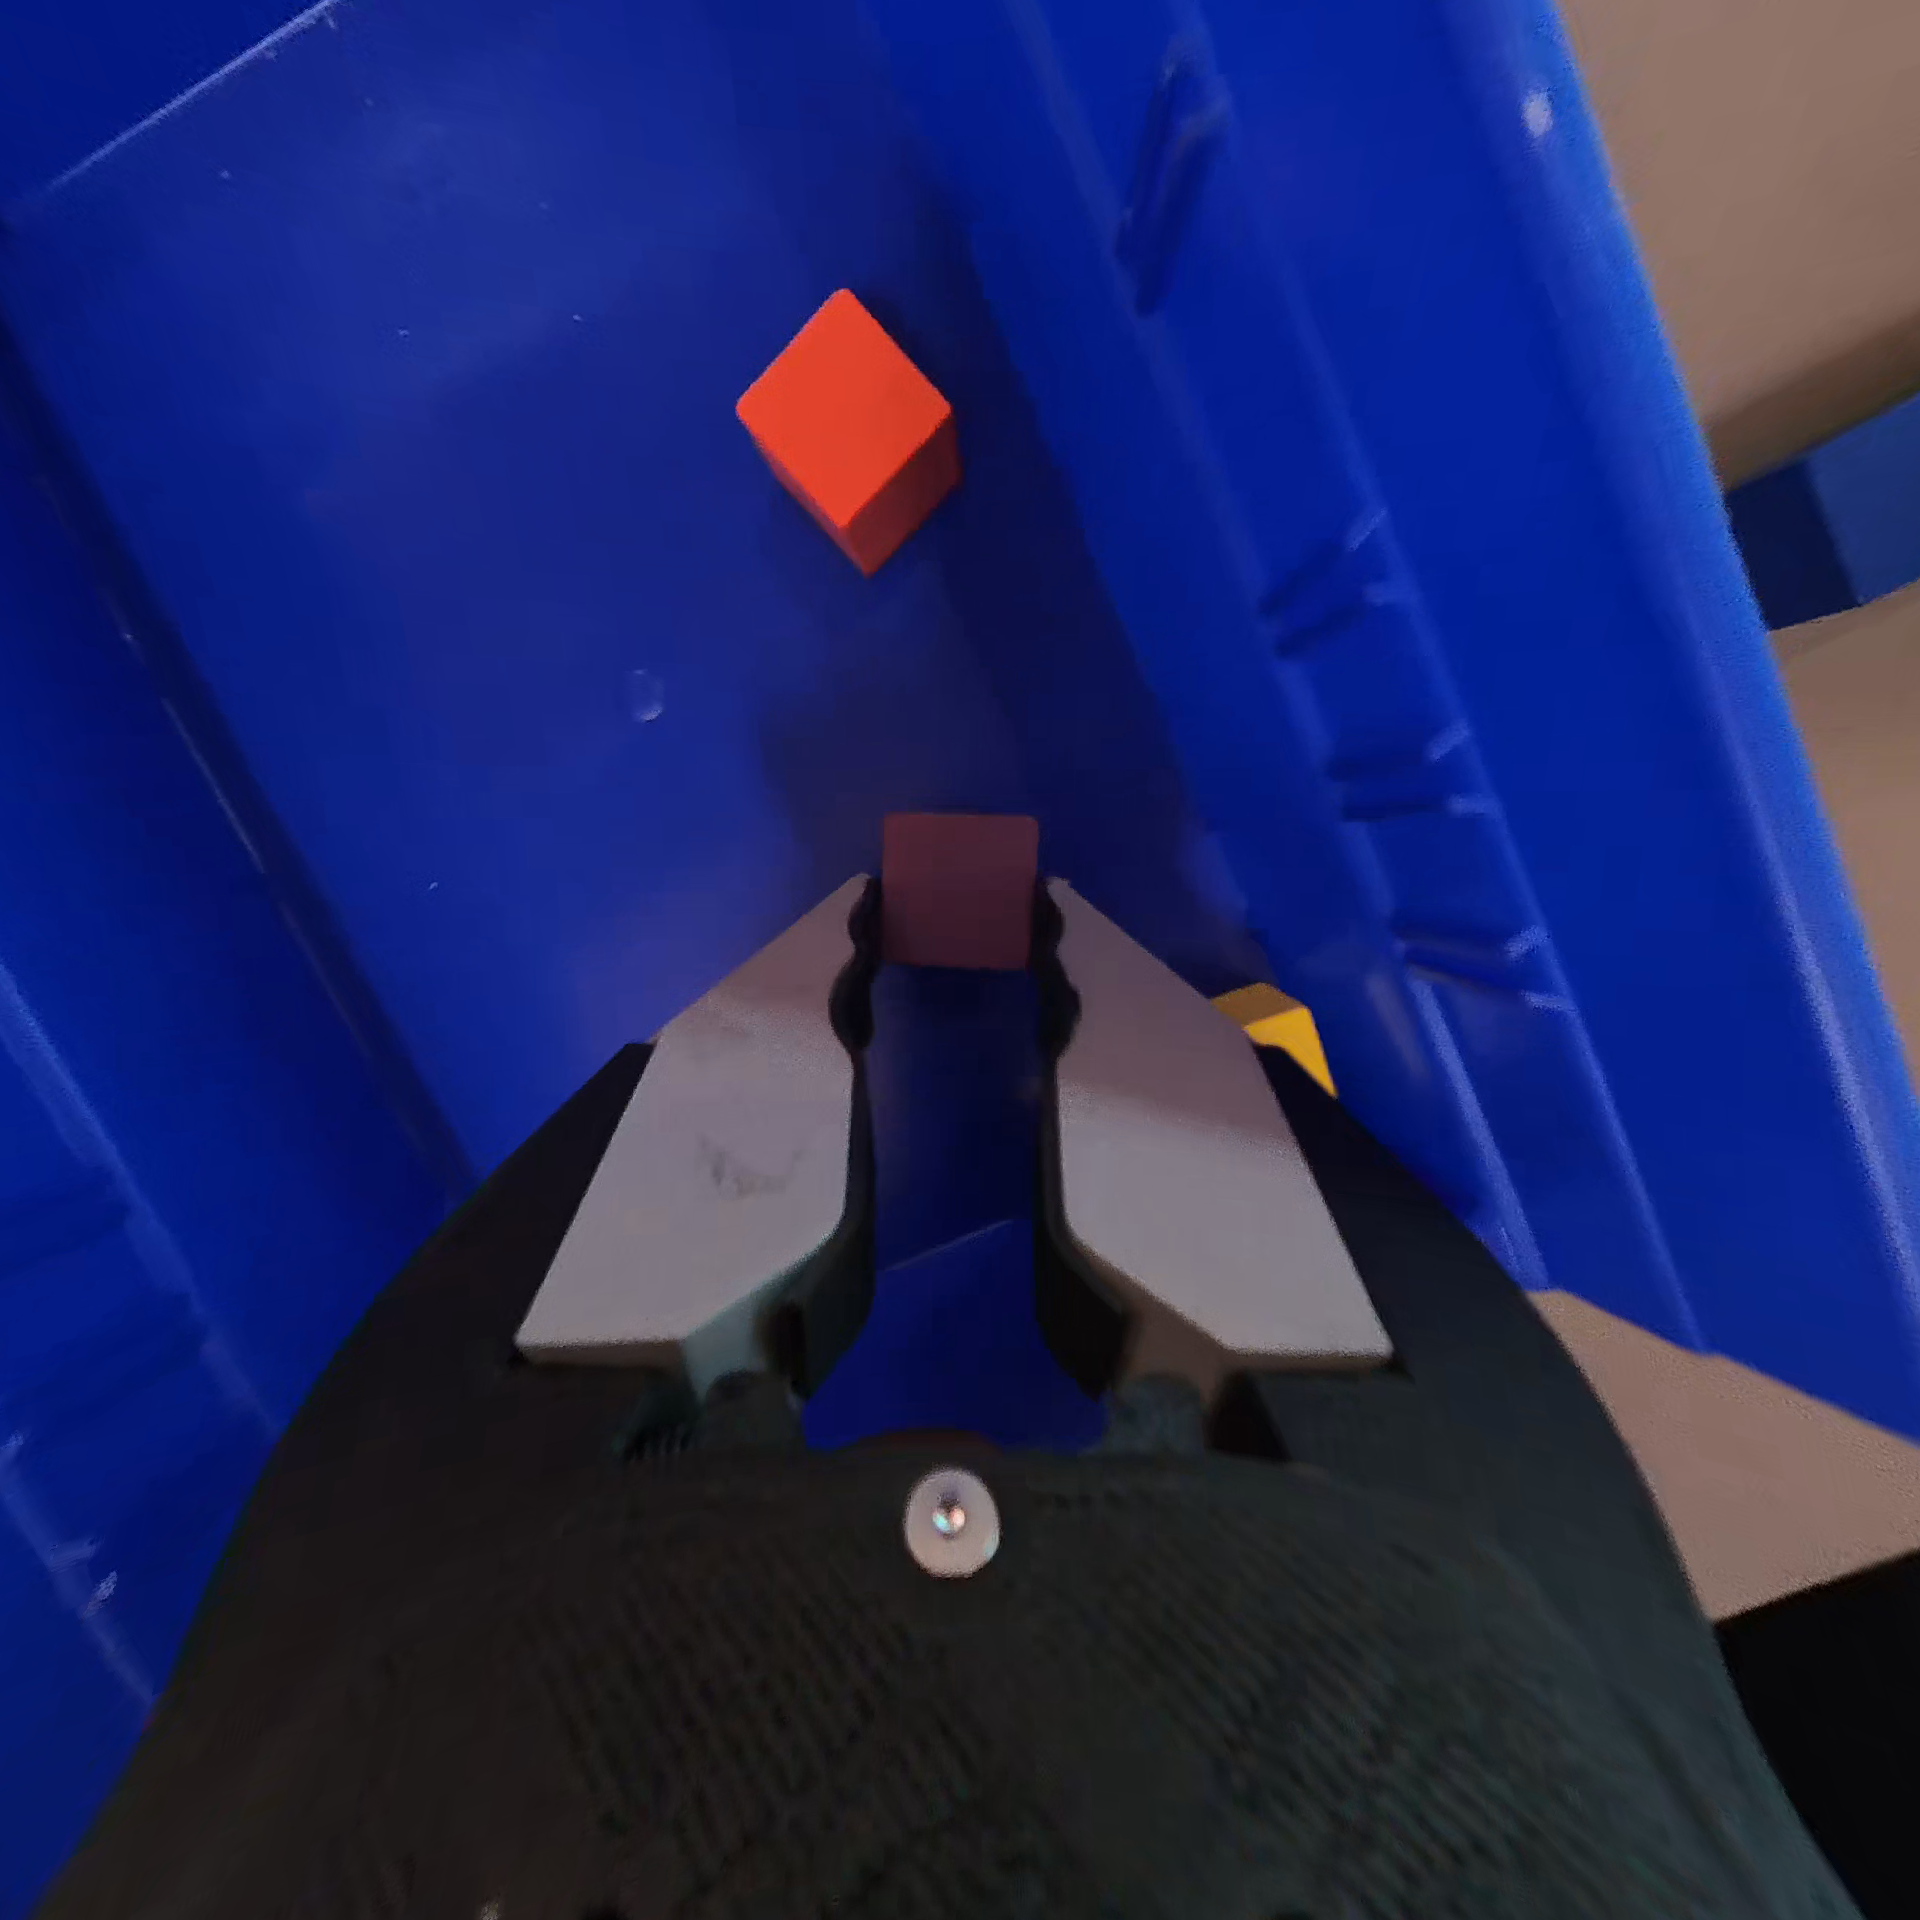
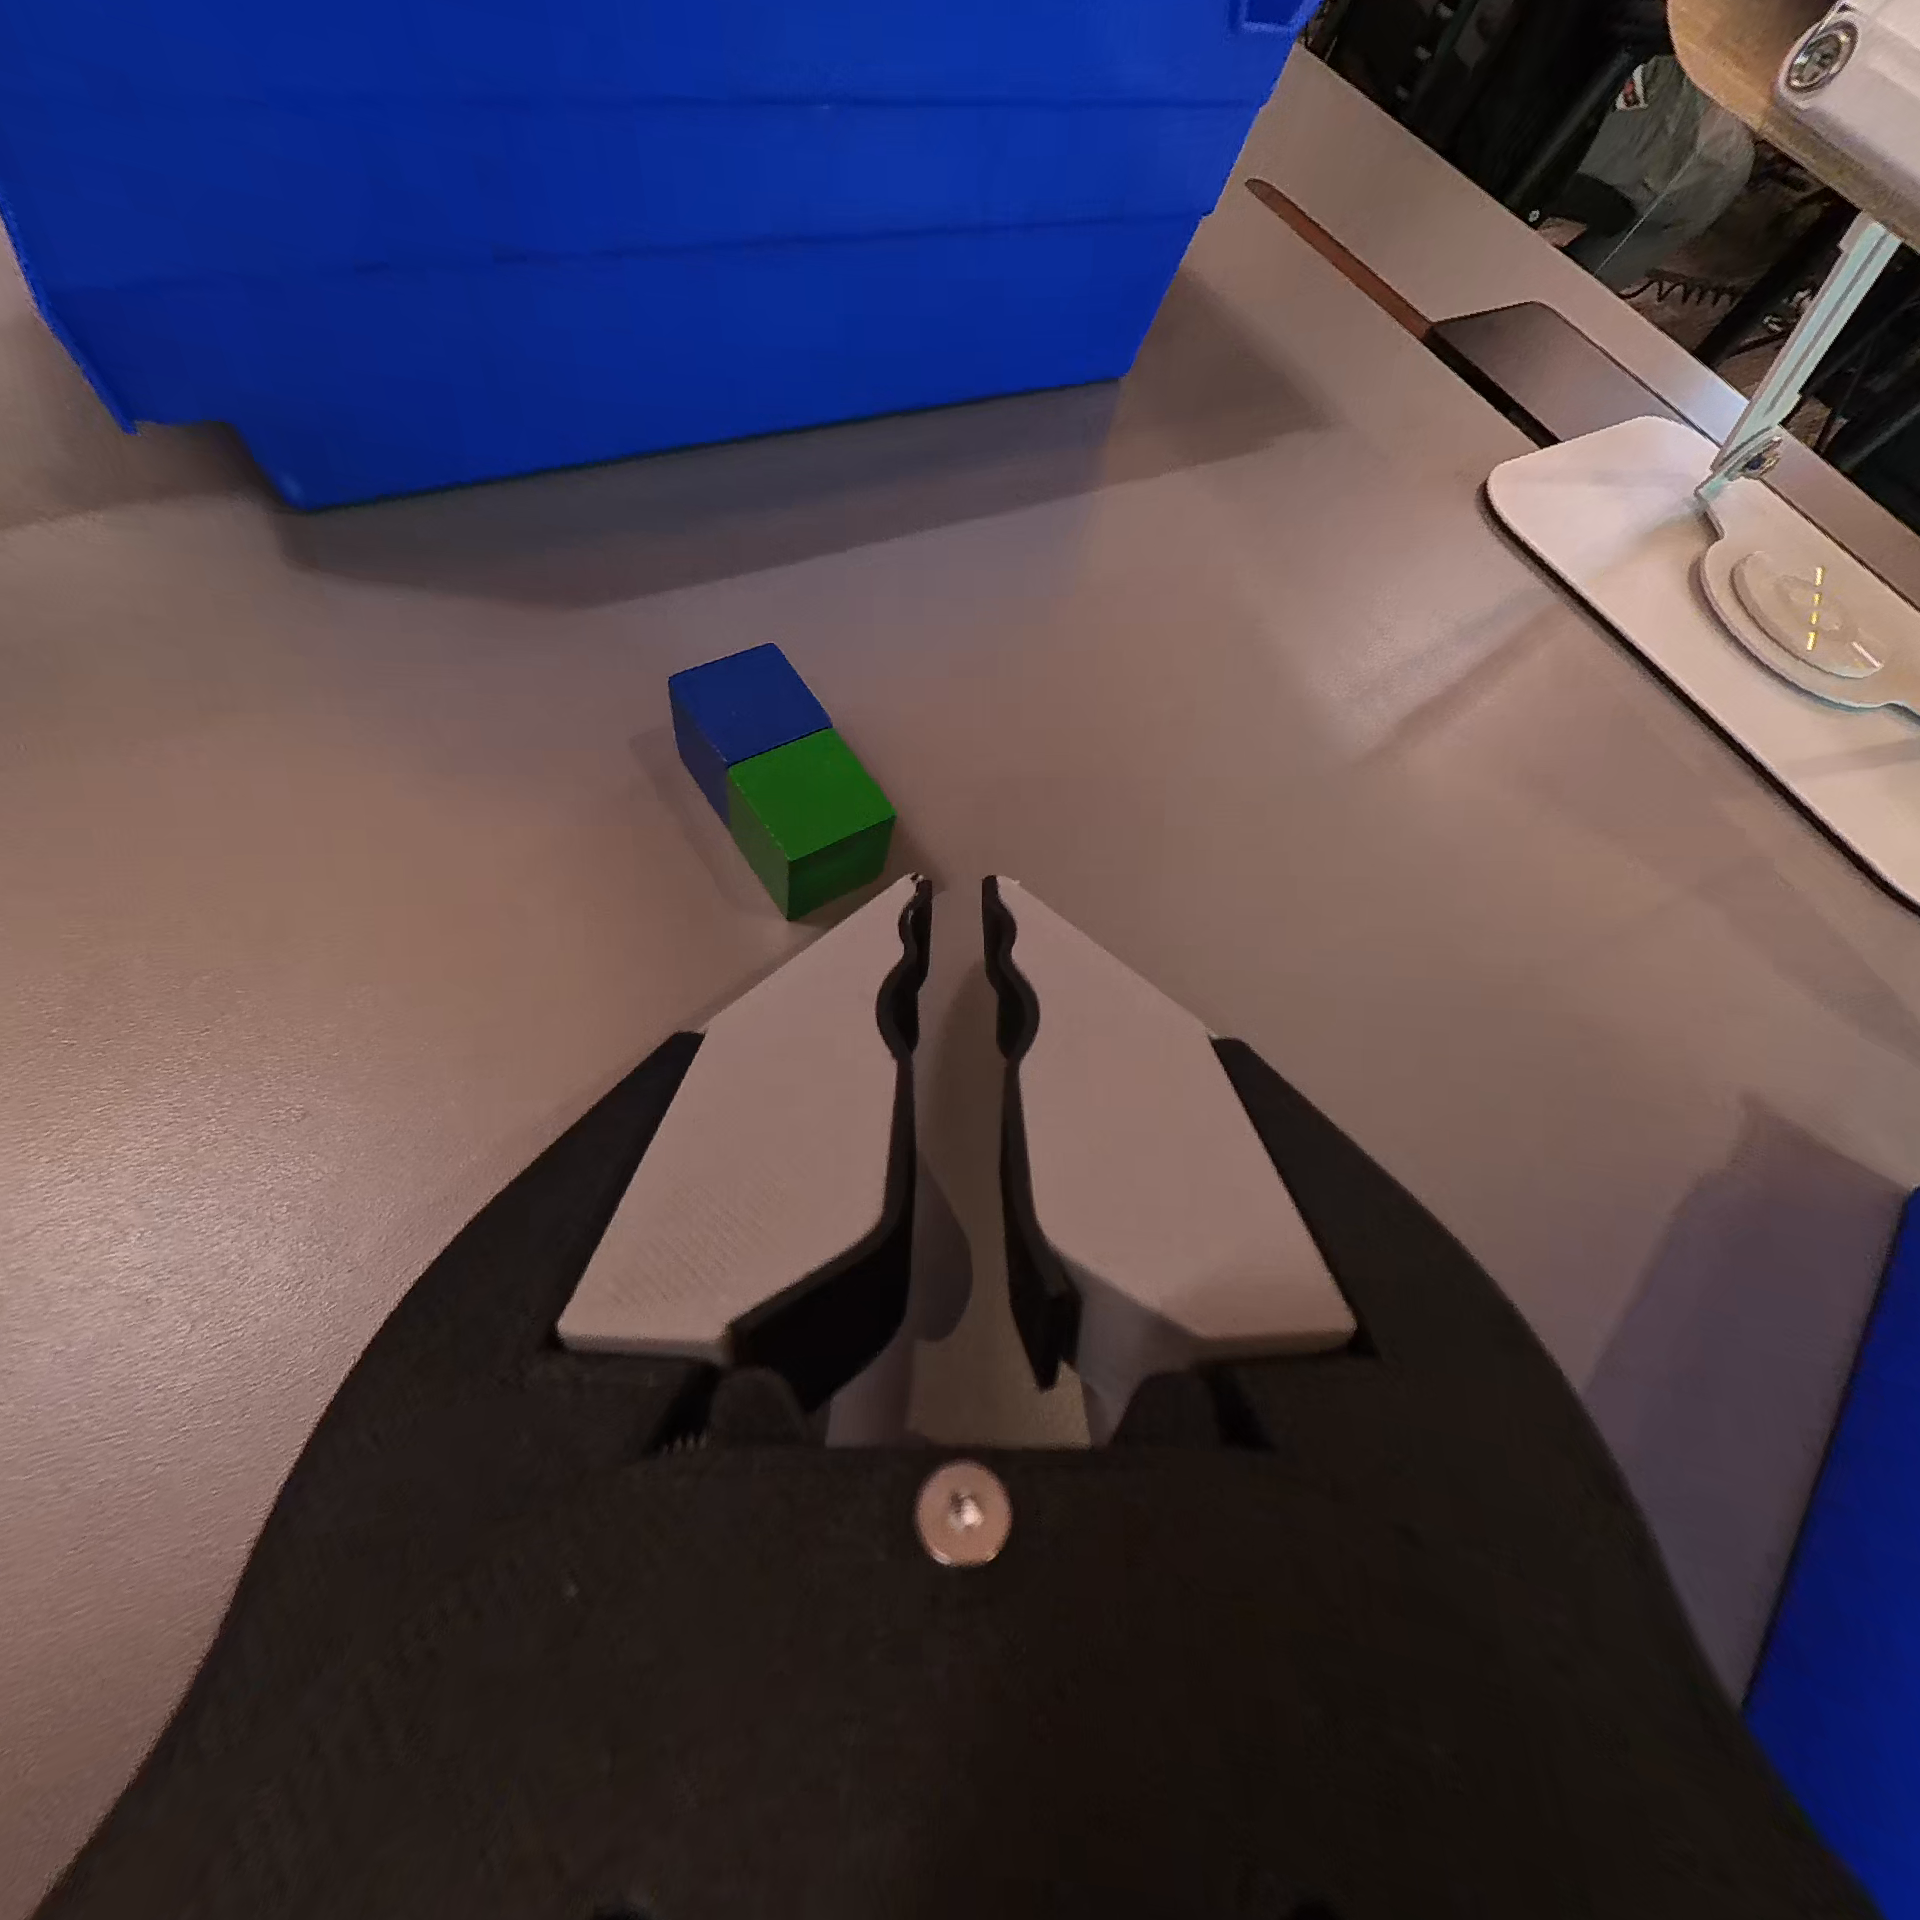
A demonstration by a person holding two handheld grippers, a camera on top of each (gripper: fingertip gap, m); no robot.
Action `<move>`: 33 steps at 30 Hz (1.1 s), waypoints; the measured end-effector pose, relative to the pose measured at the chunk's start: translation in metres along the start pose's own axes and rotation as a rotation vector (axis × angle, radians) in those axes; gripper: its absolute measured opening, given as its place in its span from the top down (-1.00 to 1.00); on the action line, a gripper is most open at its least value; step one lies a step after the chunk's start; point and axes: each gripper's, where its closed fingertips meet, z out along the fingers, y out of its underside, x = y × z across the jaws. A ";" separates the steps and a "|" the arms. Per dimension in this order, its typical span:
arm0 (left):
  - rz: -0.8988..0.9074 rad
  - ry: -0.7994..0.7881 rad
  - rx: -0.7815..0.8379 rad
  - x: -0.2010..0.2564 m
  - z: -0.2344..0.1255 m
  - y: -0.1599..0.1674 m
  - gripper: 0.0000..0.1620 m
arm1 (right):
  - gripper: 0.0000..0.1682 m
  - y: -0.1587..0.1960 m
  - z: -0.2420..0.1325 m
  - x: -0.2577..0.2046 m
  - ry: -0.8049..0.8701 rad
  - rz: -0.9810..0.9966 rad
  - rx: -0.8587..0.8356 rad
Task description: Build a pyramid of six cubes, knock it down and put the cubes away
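Note:
My left gripper (image 1: 958,885) is shut on a dark red cube (image 1: 960,862) and holds it inside the blue bin (image 1: 468,623), above its floor. An orange-red cube (image 1: 847,416) lies on the bin floor farther ahead. A yellow cube (image 1: 1280,1023) lies by the bin's right wall, partly hidden behind my right finger. My right gripper (image 2: 956,885) is empty and nearly shut, with a narrow gap between the tips, above the grey table (image 2: 312,1039). A green cube (image 2: 810,795) and a blue cube (image 2: 748,701) lie touching on the table, just ahead and left of its tips.
The blue bin (image 2: 623,260) stands on the table behind the two cubes. A white stand base (image 2: 1662,540) sits at the right. Another blue object (image 2: 1849,1558) shows at the right edge. The table's far edge runs behind the stand. The grippers' ends are close to 20 cm from one another. Measured from the fingertips, the white stand base (image 2: 1662,540) is 35 cm or so from the right gripper and 40 cm from the left.

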 end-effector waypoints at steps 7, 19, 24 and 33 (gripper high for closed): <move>-0.092 0.057 0.426 -0.002 -0.087 -0.044 0.68 | 0.92 -0.004 -0.003 0.000 -0.010 0.018 0.033; 0.731 -0.002 0.750 0.160 -0.130 -0.060 0.68 | 0.57 -0.079 -0.073 -0.054 -0.599 0.307 0.487; 0.864 -0.101 0.757 0.176 -0.113 -0.068 0.68 | 0.51 -0.090 -0.088 -0.050 -0.734 0.438 0.559; 0.938 -0.180 0.709 0.195 -0.087 -0.070 0.68 | 0.48 -0.076 -0.064 -0.059 -0.659 0.395 0.426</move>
